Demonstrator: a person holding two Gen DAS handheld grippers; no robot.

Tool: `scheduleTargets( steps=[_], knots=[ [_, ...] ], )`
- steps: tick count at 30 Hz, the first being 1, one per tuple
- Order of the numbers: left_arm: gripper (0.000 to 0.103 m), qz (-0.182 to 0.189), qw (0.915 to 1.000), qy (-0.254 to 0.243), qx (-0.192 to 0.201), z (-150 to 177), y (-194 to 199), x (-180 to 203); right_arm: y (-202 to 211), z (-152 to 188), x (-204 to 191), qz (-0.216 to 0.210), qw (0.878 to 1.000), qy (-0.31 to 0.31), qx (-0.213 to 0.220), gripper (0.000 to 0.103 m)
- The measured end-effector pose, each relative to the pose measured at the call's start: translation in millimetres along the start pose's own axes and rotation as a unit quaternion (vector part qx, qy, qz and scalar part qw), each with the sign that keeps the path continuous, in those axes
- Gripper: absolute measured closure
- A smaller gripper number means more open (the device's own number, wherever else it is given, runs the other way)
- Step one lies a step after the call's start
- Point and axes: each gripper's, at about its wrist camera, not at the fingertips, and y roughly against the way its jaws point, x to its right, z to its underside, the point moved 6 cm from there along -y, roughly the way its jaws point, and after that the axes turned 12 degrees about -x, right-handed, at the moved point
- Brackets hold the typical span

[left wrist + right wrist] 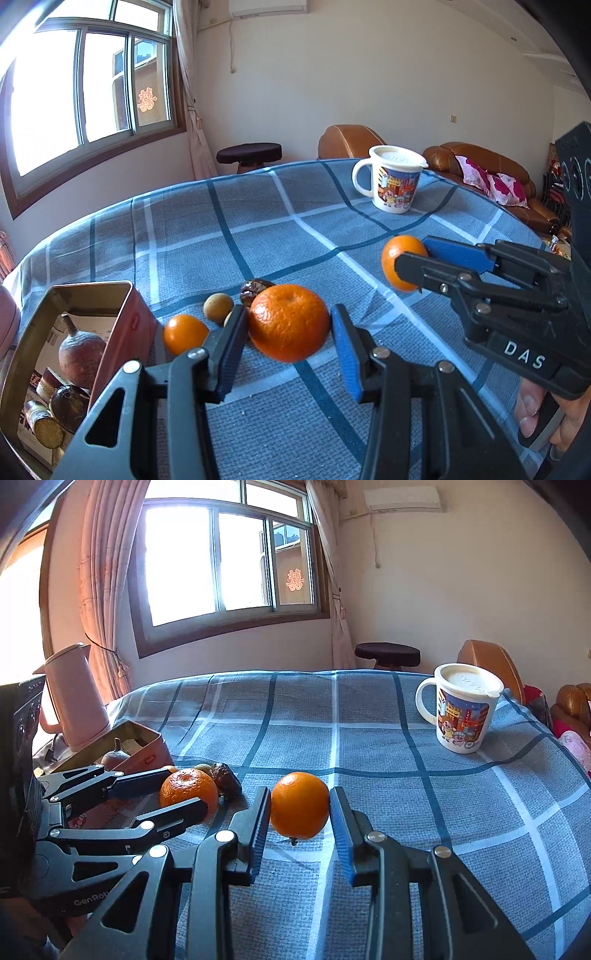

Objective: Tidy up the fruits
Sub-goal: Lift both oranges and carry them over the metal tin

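Note:
A large tangerine (289, 322) sits on the blue checked tablecloth between the fingers of my left gripper (288, 354). The left pad touches it and a small gap shows on the right. The tangerine also shows in the right wrist view (188, 788). My right gripper (299, 834) has a smooth orange (300, 805) between its pads, both touching or nearly so; the orange also shows in the left wrist view (400, 260). A small orange (184, 333), a round brown fruit (218, 306) and a dark wrinkled fruit (253, 290) lie beside an open pink tin (127, 325).
The tin holds a reddish fruit (81, 354) and dark items. A white lidded cartoon mug (391, 181) stands at the table's far right. A pink kettle (75, 698) stands behind the tin. A stool (249, 153) and brown sofa (480, 166) lie beyond the table.

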Motion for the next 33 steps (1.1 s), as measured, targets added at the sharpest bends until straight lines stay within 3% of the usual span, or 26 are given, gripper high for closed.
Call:
scheduleTargets(
  steps=[16,33],
  knots=[
    [0.055,-0.005,0.9985,0.020,0.051,2.5,22.2,-8.3,13.3,-0.8,-5.2,-0.007,0.999,0.013,0.035,0.068],
    [0.055,-0.011,0.9968,0.029,0.074,5.4,34.4,-11.3,25.1,-0.2,-8.5,-0.007,0.998,0.022,0.066,0.068]
  ],
)
